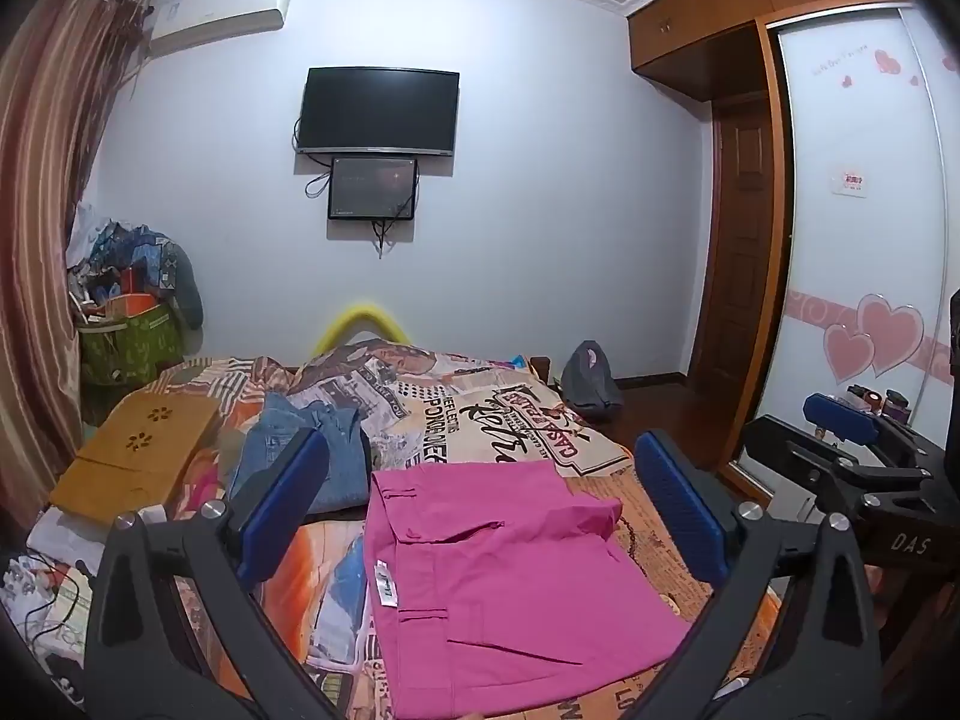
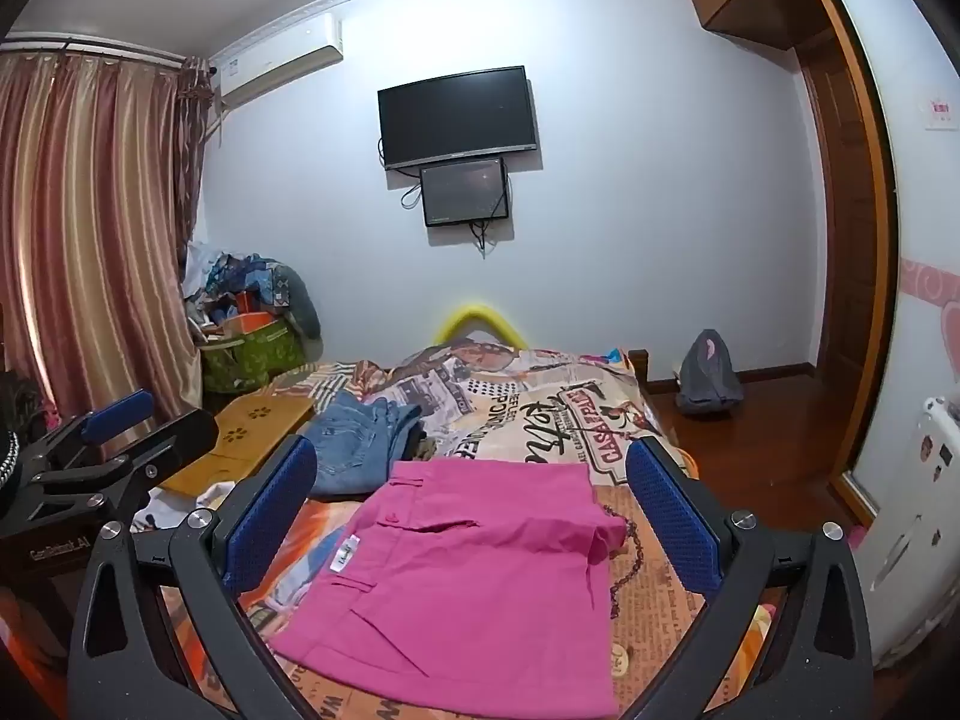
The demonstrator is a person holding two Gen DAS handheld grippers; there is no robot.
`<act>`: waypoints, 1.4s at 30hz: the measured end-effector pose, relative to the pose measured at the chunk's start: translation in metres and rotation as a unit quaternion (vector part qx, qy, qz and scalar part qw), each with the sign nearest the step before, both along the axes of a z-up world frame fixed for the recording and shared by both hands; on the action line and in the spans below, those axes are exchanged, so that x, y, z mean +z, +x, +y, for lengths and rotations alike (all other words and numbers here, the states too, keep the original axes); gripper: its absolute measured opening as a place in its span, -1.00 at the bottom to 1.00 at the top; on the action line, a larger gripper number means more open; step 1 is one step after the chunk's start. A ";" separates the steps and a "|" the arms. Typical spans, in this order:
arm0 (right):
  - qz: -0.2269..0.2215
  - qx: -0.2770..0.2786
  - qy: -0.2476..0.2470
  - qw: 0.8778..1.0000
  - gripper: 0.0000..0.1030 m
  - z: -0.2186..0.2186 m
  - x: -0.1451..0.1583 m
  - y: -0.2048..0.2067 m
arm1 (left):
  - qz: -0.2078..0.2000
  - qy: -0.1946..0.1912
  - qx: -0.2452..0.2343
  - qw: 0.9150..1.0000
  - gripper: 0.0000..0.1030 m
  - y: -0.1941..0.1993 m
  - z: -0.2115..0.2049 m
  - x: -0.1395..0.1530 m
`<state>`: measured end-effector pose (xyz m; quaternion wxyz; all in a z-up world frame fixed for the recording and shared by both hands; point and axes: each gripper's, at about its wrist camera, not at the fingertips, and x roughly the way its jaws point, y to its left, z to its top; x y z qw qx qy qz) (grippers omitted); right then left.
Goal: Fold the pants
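Observation:
Pink pants (image 1: 510, 576) lie folded flat on the patterned bedspread (image 1: 480, 420), with a white label near the waistband. In the right wrist view the same pink pants (image 2: 468, 582) fill the lower middle. My left gripper (image 1: 480, 498) hovers above them, jaws wide open, blue pads empty. My right gripper (image 2: 468, 492) also stands open and empty over the pants. From the left wrist view the right gripper (image 1: 852, 438) shows at the right edge; the left gripper (image 2: 108, 426) shows at the left edge of the right wrist view.
Folded blue jeans (image 1: 312, 456) lie beyond the pink pants on the bed. A wooden lap table (image 1: 138, 450) sits at the bed's left. A grey backpack (image 1: 588, 384) rests on the floor by the wall. A wardrobe (image 1: 870, 240) stands right, curtains (image 2: 90, 240) left.

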<state>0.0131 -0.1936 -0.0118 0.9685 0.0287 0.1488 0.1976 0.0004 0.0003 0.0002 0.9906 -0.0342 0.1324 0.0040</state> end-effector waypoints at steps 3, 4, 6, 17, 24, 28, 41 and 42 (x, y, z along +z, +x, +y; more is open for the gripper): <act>0.001 0.001 0.001 1.000 1.00 0.000 0.000 -0.001 | 0.002 -0.005 -0.003 1.000 1.00 0.000 0.001 0.001; 0.001 0.001 0.001 1.000 1.00 0.000 0.001 -0.002 | 0.002 -0.006 -0.003 1.000 1.00 0.000 0.001 0.001; 0.007 0.001 0.001 1.000 1.00 0.000 0.001 -0.001 | 0.001 -0.006 0.000 1.000 1.00 -0.001 0.000 -0.003; 0.009 0.002 0.000 1.000 1.00 -0.002 -0.005 0.002 | -0.001 -0.001 0.000 1.000 1.00 0.002 0.001 -0.006; 0.010 0.001 -0.002 1.000 1.00 0.000 -0.002 0.001 | -0.002 -0.005 0.005 1.000 1.00 0.002 0.002 -0.006; 0.011 0.001 -0.002 1.000 1.00 0.002 -0.005 0.004 | -0.001 -0.006 0.005 1.000 1.00 0.003 0.003 -0.006; 0.015 -0.002 0.000 1.000 1.00 -0.001 -0.007 0.005 | 0.000 -0.005 0.004 1.000 1.00 0.005 0.004 -0.008; 0.015 -0.003 0.000 1.000 1.00 -0.002 -0.007 0.004 | 0.001 -0.005 0.004 1.000 1.00 0.005 0.004 -0.008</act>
